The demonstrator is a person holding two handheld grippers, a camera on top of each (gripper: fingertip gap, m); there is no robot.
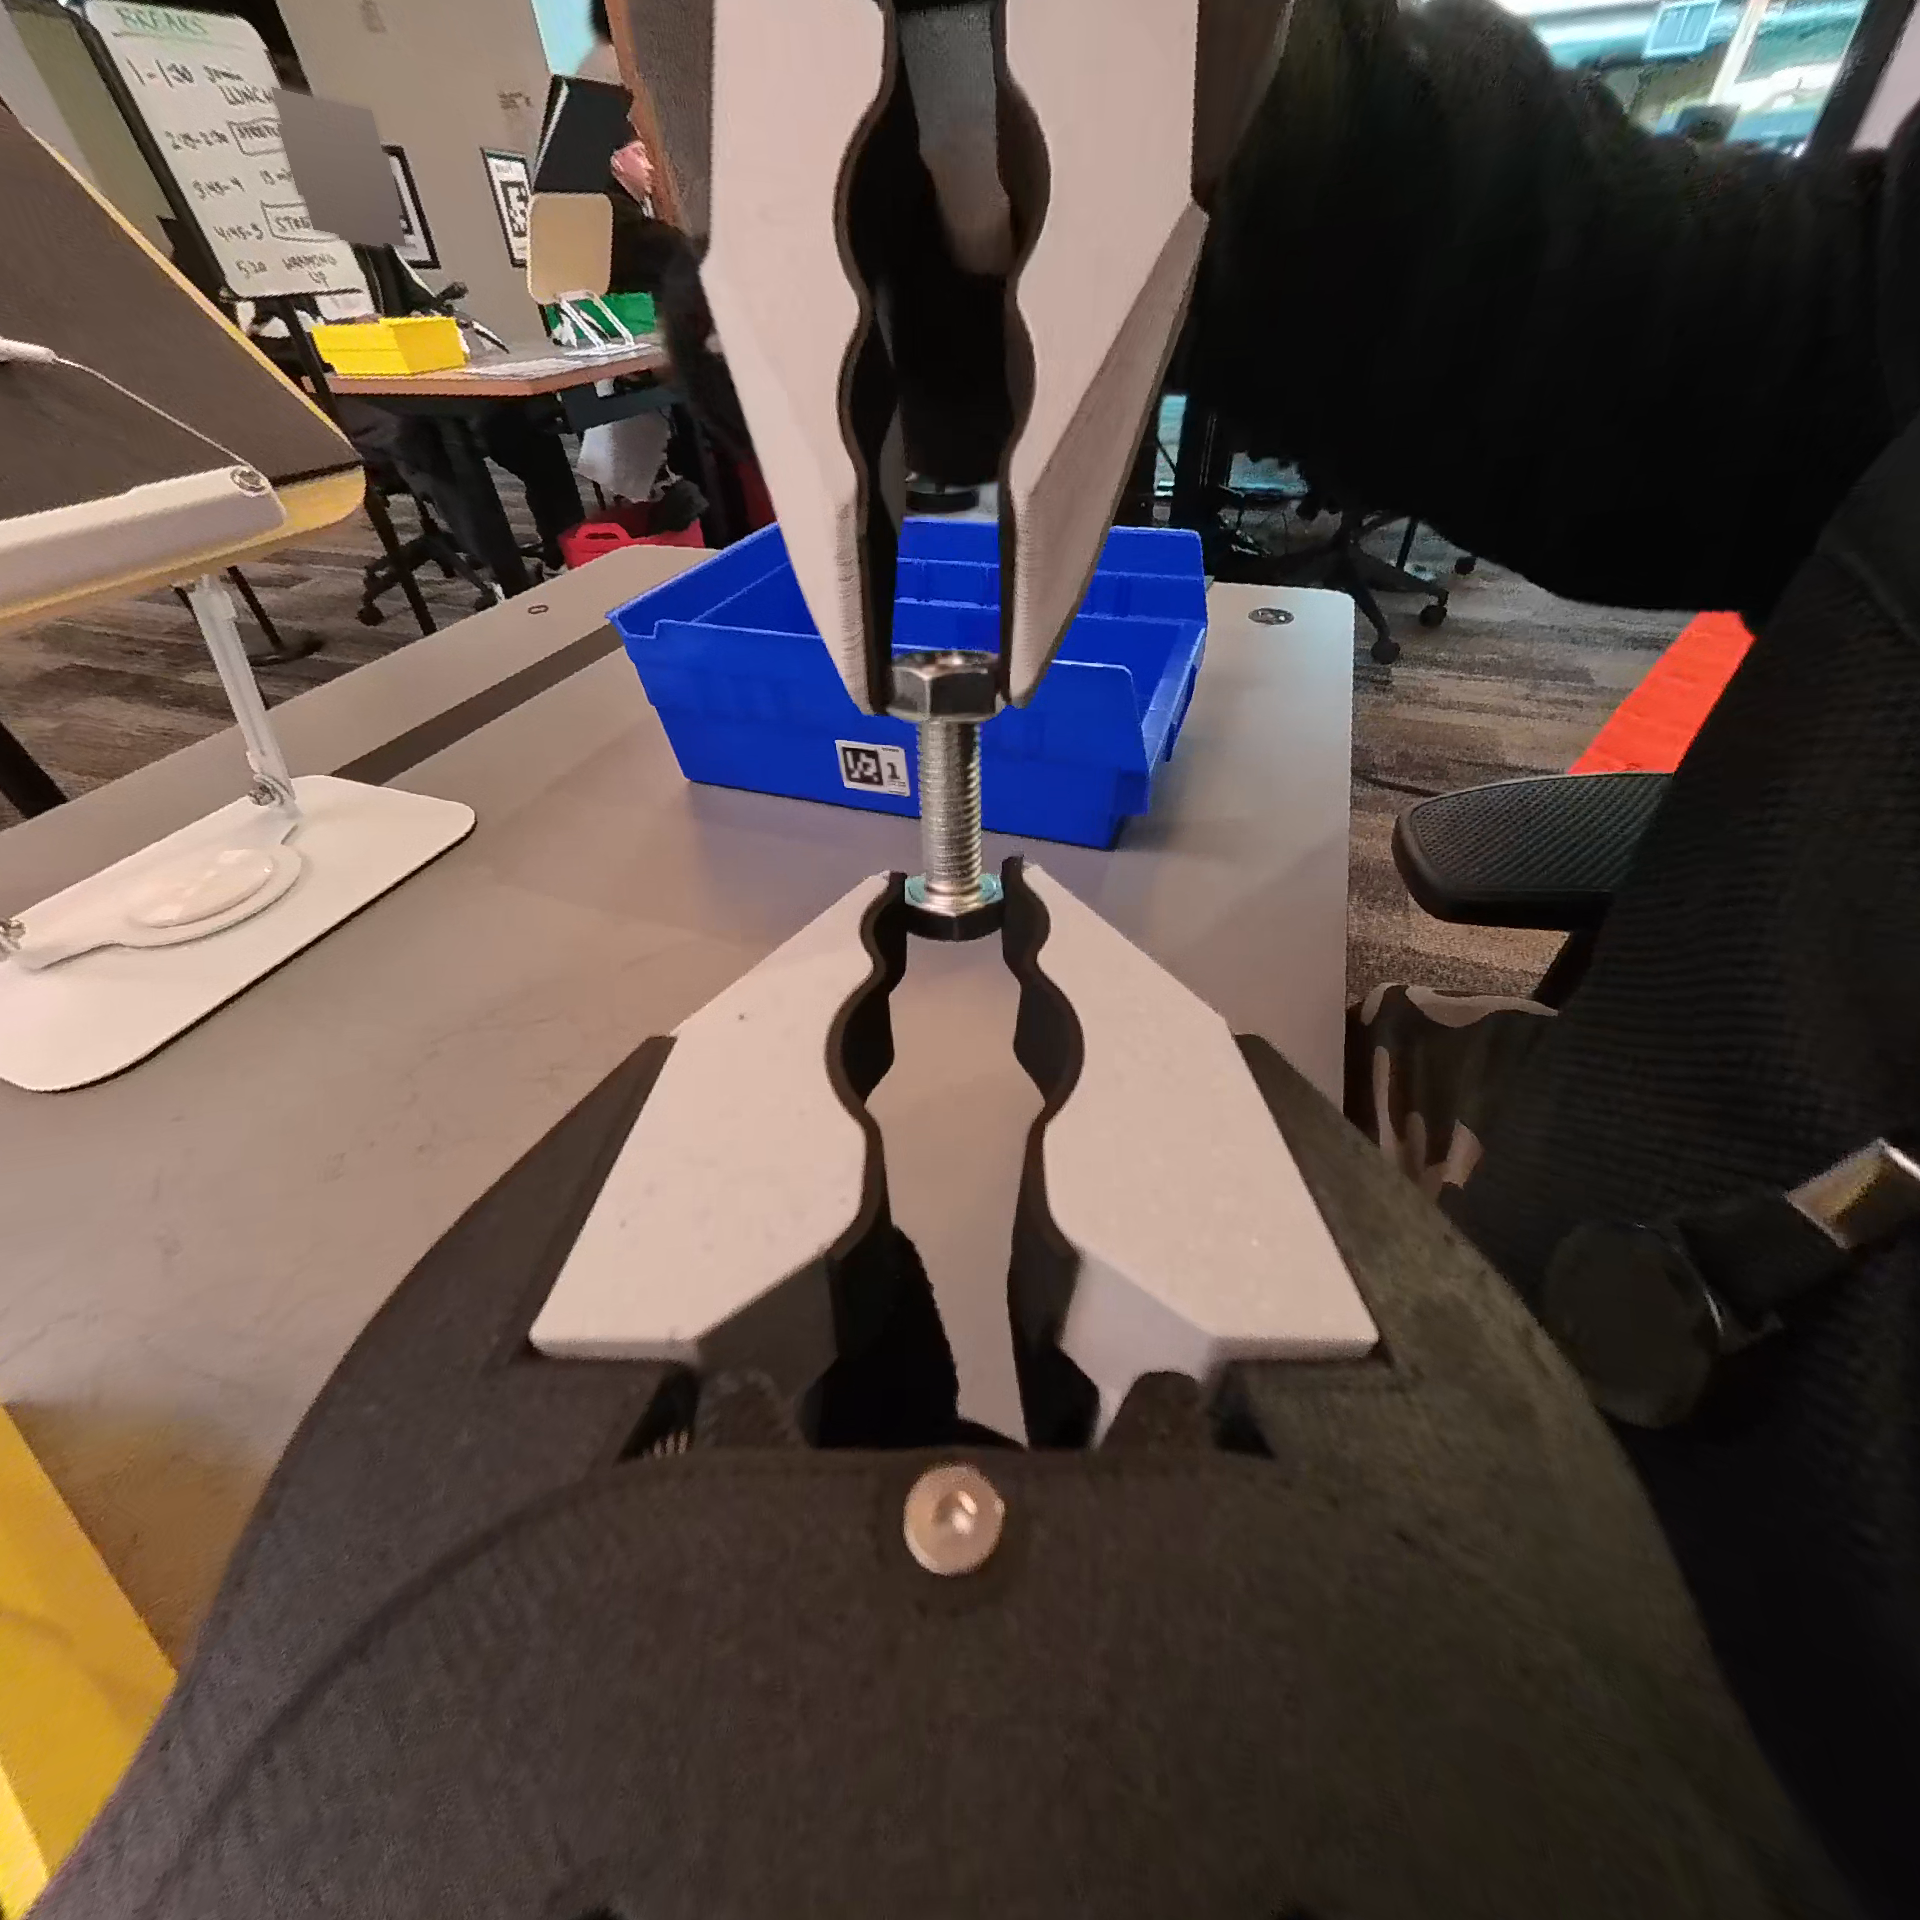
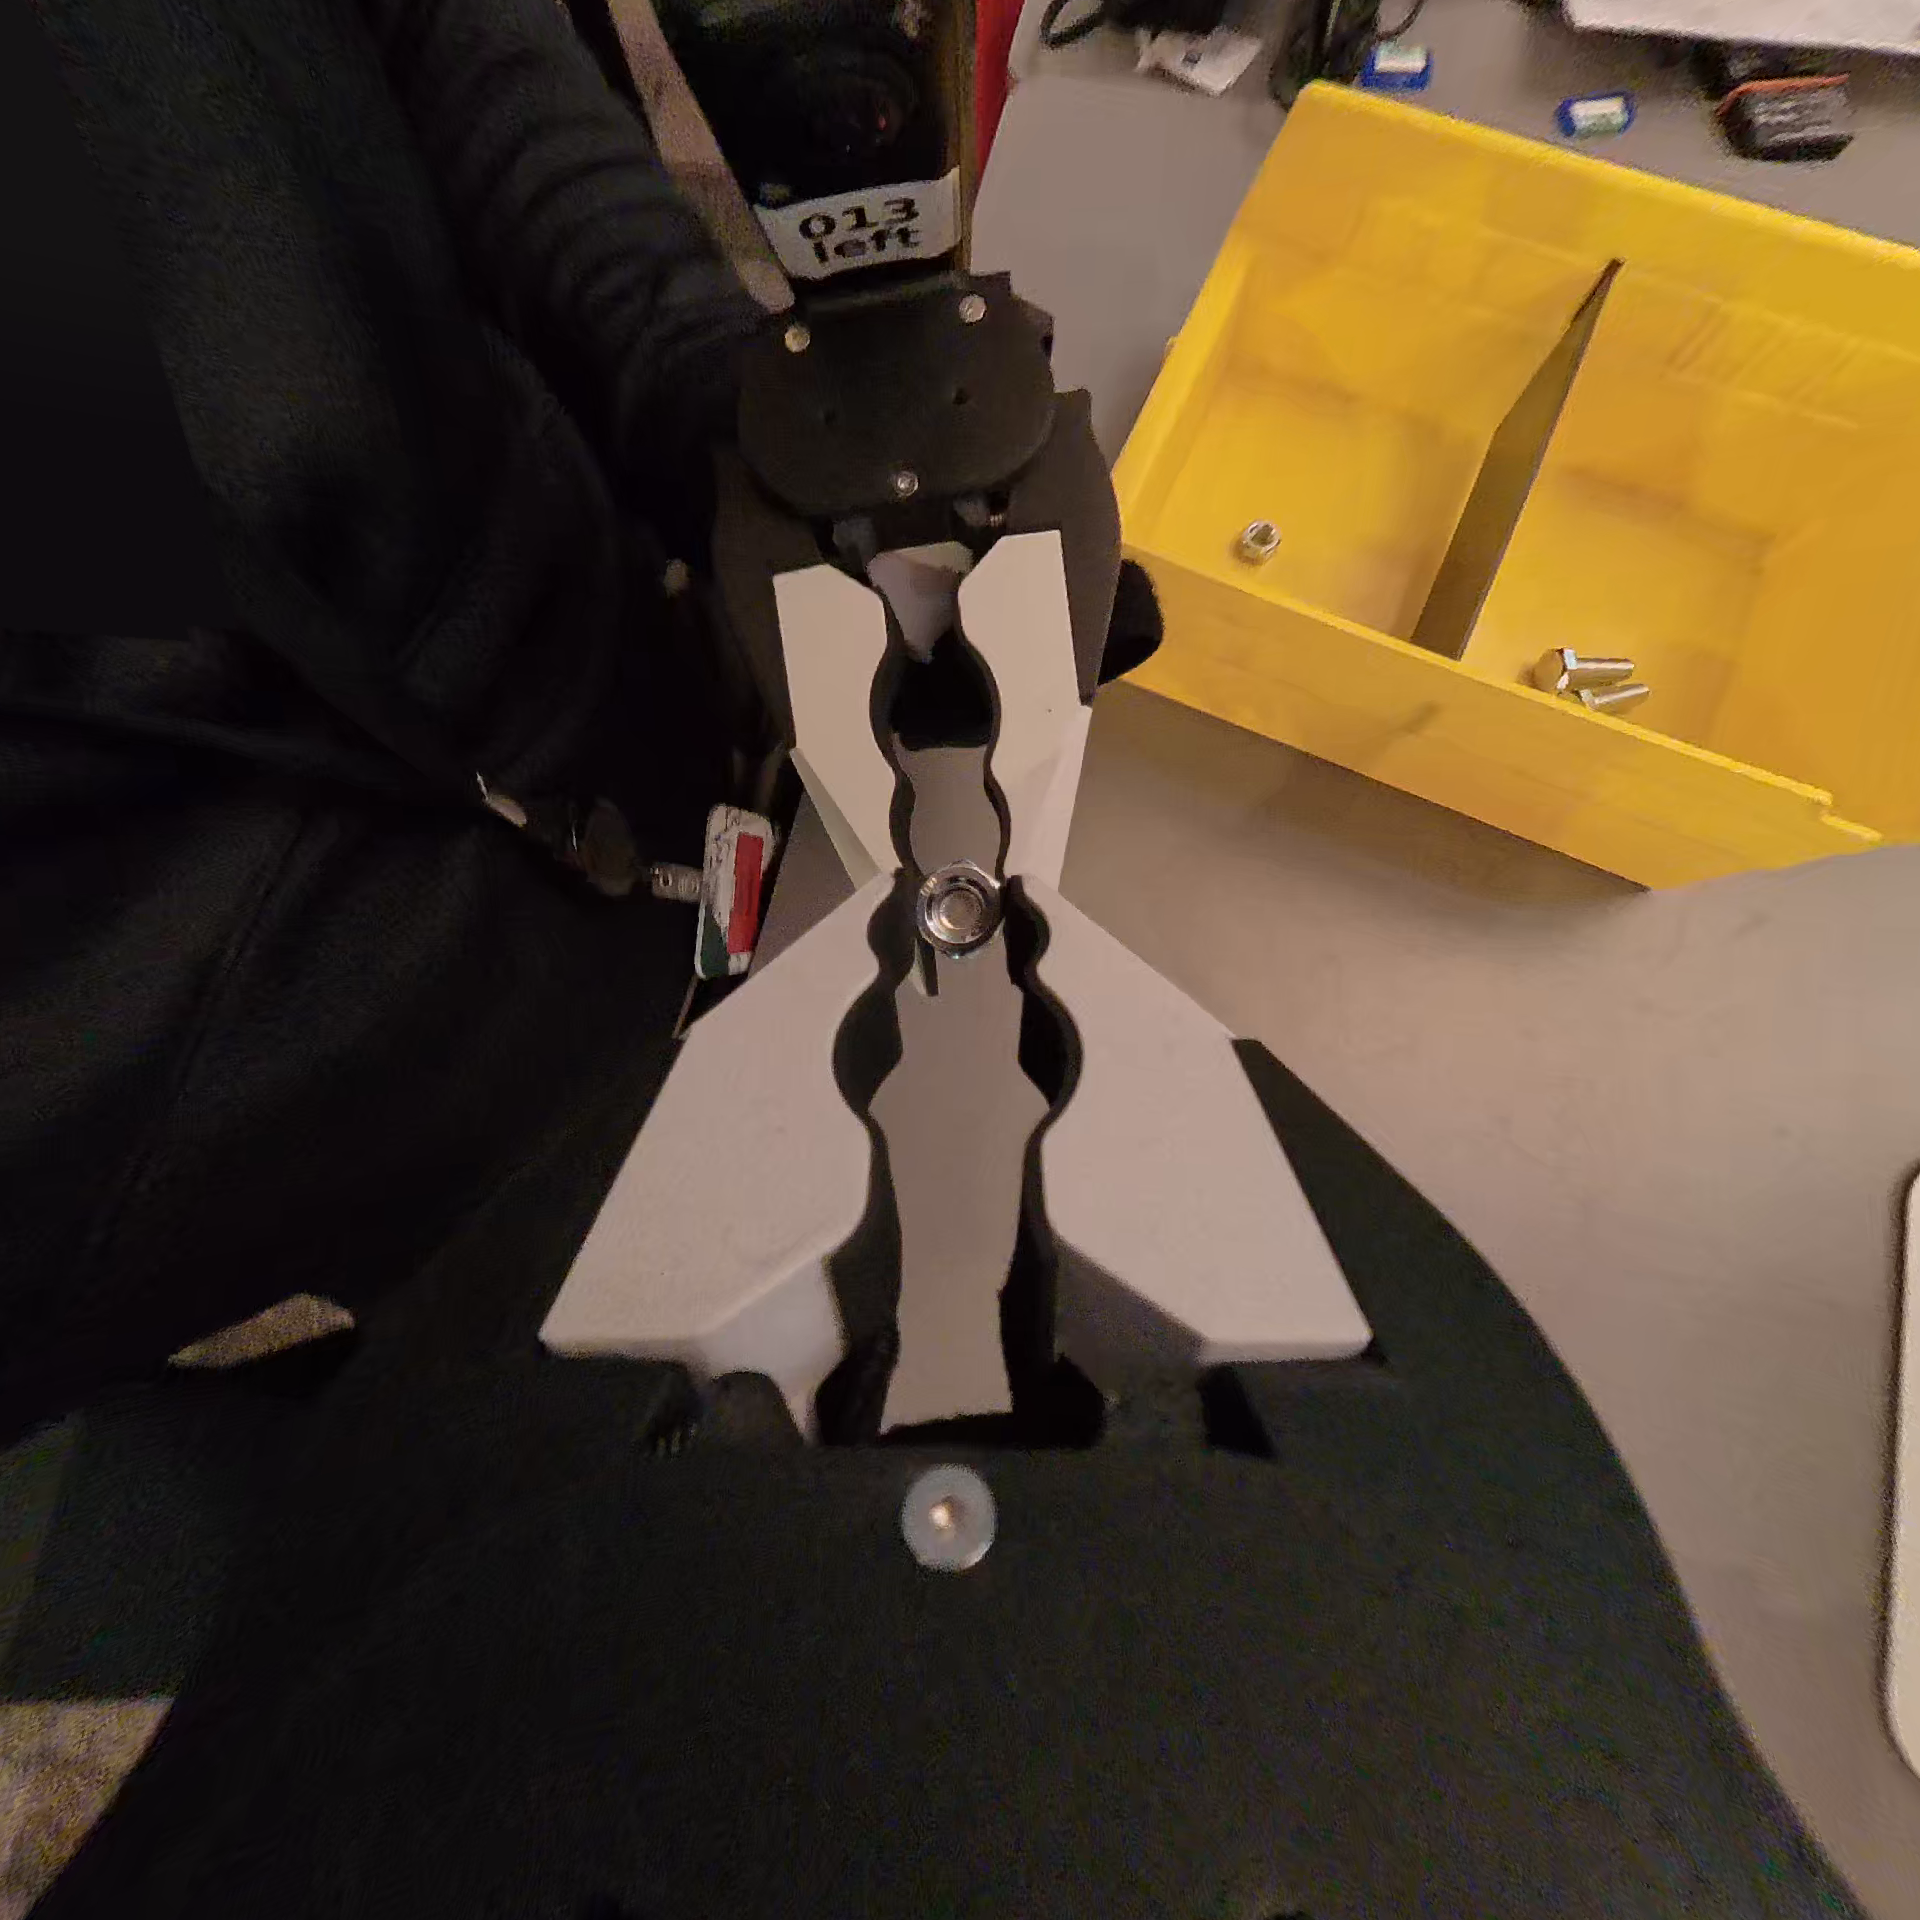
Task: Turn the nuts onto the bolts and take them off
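Bolt: the bolt (image 1: pixel 951 800) stands upright in the air above the desk (image 1: pixel 416 987), spanned between the two claws; steel, so likely stiff, small but dense, with a smooth, slippery finish.
Top end: a hex part (image 1: pixel 940 688), head or nut I cannot tell, is pinched by the right claw (image 1: pixel 940 691) coming down from above.
Bottom end: a hex part (image 1: pixel 951 902) on the thread's low end is clamped in the left claw (image 1: pixel 951 909).
Where to hold: on the hex flats, I judge; threads and round faces would let it spin or slip.
Right view: the bolt end (image 2: pixel 958 914) seen end-on, both claws closed about it.
Blue bin: the blue bin (image 1: pixel 748 675) sits on the desk behind the bolt; contents hidden.
Yellow bin: the yellow bin (image 2: pixel 1351 717) has a divider; one loose nut (image 2: pixel 1259 538) in the left part, spare bolts (image 2: pixel 1584 677) in the right.
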